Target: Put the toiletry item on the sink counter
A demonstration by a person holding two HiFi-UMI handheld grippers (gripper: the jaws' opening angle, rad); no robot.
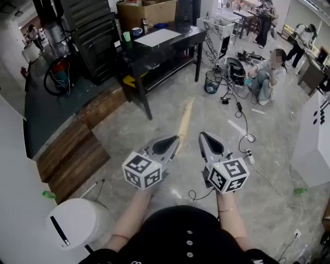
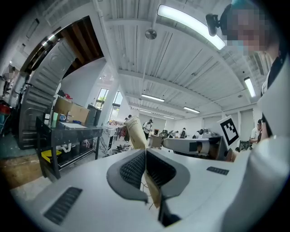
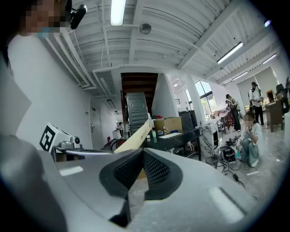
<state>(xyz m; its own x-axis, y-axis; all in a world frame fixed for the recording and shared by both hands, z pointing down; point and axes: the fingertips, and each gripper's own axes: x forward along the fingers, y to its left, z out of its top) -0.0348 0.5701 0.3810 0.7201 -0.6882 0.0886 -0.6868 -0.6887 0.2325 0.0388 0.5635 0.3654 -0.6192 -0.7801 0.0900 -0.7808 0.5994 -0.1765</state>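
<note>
Left gripper point(image 1: 172, 142): jaws pinched on the toiletry item; in the left gripper view the 2 ribbed pads press flat against it from both sides.
Toiletry item point(image 1: 185, 118): a long, flat beige piece with small print that I cannot read. It sticks out of the left jaws toward the far side, tilted to the right, above the floor and touching nothing else. In the left gripper view point(image 2: 135, 133) it rises past the jaw tips; in the right gripper view point(image 3: 136, 136) it slants across behind the jaws.
Right gripper point(image 1: 203, 135): just right of the left one, level with it. Its jaws are pressed together and nothing shows between the pads in the right gripper view point(image 3: 142, 152).
Floor point(image 1: 154, 121): pale marble, with black cables point(image 1: 242, 121) trailing on the right.
Dark table point(image 1: 175, 38): far, centre, carrying a cardboard box point(image 1: 147, 13) and a white sheet point(image 1: 157, 37).
Wire basket point(image 1: 211, 82): on the floor just right of the table.
Seated person point(image 1: 268, 75): on the floor, far right.
White bin point(image 1: 77, 221): near left, lid on.
Wooden steps point(image 1: 72, 154): left, between the bin and the table.
</note>
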